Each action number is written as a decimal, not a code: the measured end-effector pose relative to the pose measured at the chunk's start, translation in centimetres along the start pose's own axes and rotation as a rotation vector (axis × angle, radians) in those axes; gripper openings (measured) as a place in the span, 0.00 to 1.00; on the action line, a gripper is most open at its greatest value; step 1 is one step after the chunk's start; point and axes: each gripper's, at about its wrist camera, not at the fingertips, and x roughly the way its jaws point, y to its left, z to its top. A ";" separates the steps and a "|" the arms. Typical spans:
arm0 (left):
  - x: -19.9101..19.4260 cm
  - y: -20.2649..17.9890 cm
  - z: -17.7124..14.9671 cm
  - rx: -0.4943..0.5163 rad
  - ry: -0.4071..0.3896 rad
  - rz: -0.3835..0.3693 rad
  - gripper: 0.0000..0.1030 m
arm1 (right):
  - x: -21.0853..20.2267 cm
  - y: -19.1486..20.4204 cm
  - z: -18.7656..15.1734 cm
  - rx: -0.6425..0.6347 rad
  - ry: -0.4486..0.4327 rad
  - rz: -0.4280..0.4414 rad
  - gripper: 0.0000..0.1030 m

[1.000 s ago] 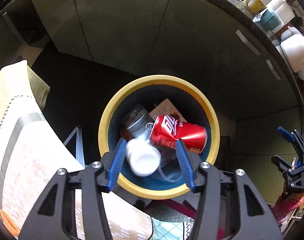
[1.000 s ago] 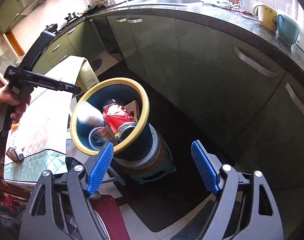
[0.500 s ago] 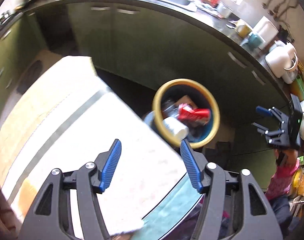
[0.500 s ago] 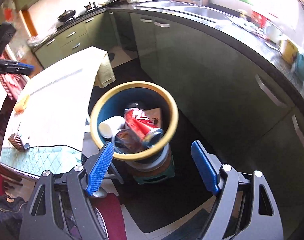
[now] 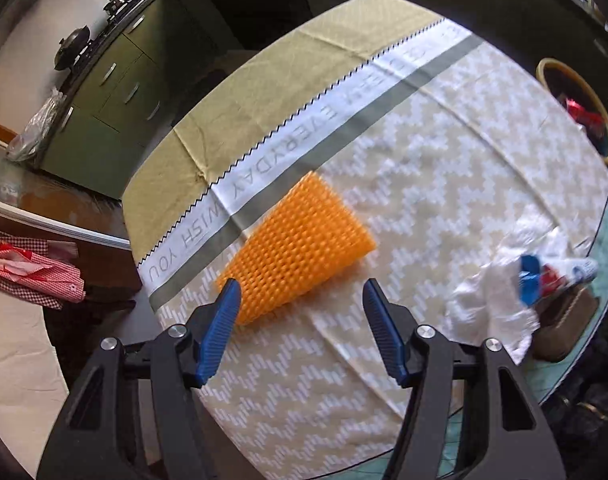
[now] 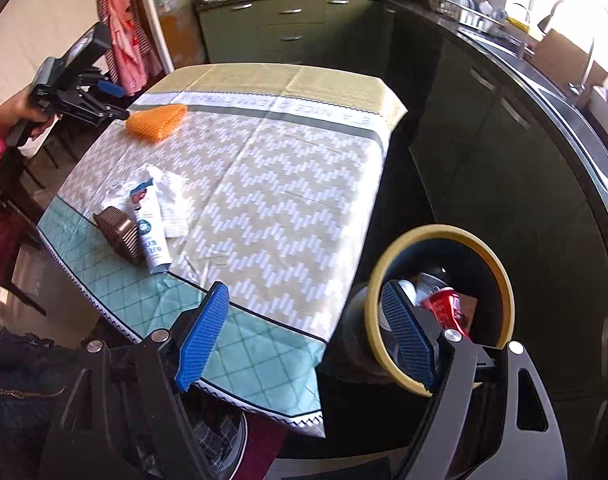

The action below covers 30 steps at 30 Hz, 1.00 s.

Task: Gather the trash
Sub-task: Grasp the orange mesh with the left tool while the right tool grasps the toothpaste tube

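Jaws spread wide on both: left gripper (image 5: 298, 322) hovers at the orange foam mesh sleeve (image 5: 300, 248) on the patterned tablecloth (image 5: 443, 152), right gripper (image 6: 305, 338) empty beside the yellow-rimmed bin (image 6: 439, 232).

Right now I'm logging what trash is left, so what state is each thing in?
Left tool: open, empty, at the orange foam net.
Right tool: open, empty.
Orange foam net: lying flat on the tablecloth.
Tube: lying on its side.
Crumpled white wrapper: under the tube.
Brown comb: lying beside the tube.
Bin: holds a red can.
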 end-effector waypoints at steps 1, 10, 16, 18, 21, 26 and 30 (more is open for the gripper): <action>0.8 0.2 -0.4 0.016 0.006 0.003 0.59 | 0.2 1.1 0.1 -0.018 0.008 0.015 0.76; 6.6 0.2 0.4 0.088 0.021 -0.079 0.48 | 1.6 3.6 1.7 -0.065 0.083 0.032 0.76; 8.2 0.8 0.9 0.087 0.013 -0.129 0.48 | 2.5 4.4 2.2 -0.084 0.124 0.035 0.76; 8.6 1.2 0.9 0.084 0.011 -0.136 0.49 | 3.0 5.1 2.5 -0.103 0.139 0.040 0.76; 8.9 2.0 0.9 0.070 0.001 -0.142 0.41 | 3.7 6.6 3.2 -0.139 0.153 0.054 0.76; 8.8 4.6 0.9 -0.004 -0.024 -0.188 0.11 | 5.0 8.5 4.5 -0.182 0.172 0.091 0.71; 7.7 5.6 0.6 0.001 -0.055 -0.173 0.10 | 5.9 10.2 5.0 -0.241 0.194 0.132 0.69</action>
